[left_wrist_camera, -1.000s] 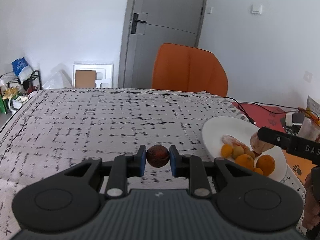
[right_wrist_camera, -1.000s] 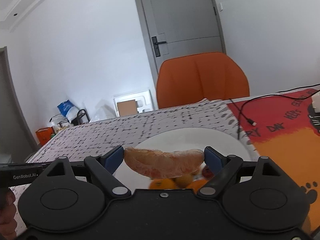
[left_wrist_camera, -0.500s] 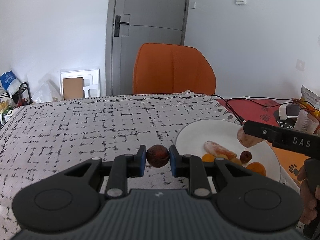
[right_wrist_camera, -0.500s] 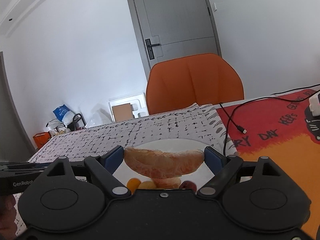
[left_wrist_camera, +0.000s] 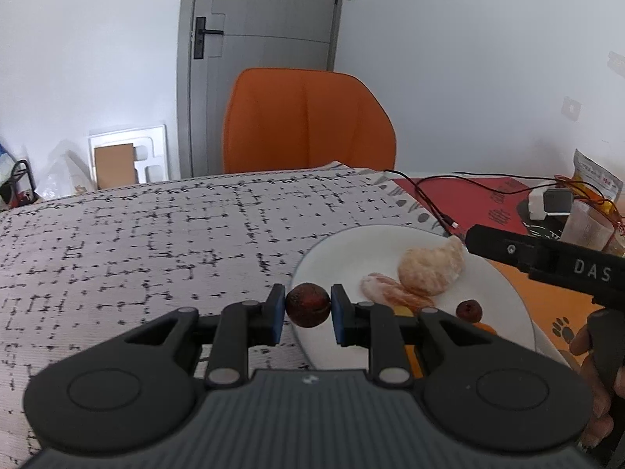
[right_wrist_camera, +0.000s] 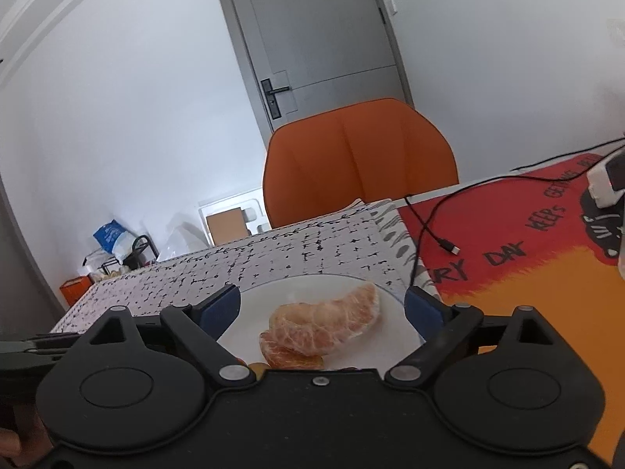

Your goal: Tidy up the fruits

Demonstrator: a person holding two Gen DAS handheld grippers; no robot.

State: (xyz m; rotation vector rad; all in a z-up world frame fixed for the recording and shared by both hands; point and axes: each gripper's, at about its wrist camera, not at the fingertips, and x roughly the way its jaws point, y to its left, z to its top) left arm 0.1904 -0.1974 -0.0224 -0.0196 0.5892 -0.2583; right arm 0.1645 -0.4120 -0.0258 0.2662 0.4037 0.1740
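On the bench (left_wrist_camera: 136, 242) the plate (left_wrist_camera: 336, 250) gathers the fruit: the right tongs (right_wrist_camera: 322, 305), just opened wide, have left the segment (right_wrist_camera: 324, 330) lying on it, while the left tongs (left_wrist_camera: 306, 314) pinch a date (left_wrist_camera: 307, 305) at its near rim, likely next.

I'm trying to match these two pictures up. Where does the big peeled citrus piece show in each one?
Left wrist view: the citrus piece lies on the white plate, right of centre, beside the right gripper's dark finger.
Right wrist view: the same citrus piece lies low in the middle on the plate, between the open right gripper's blue pads, touching neither.
Shared landmark: the orange chair behind the table.
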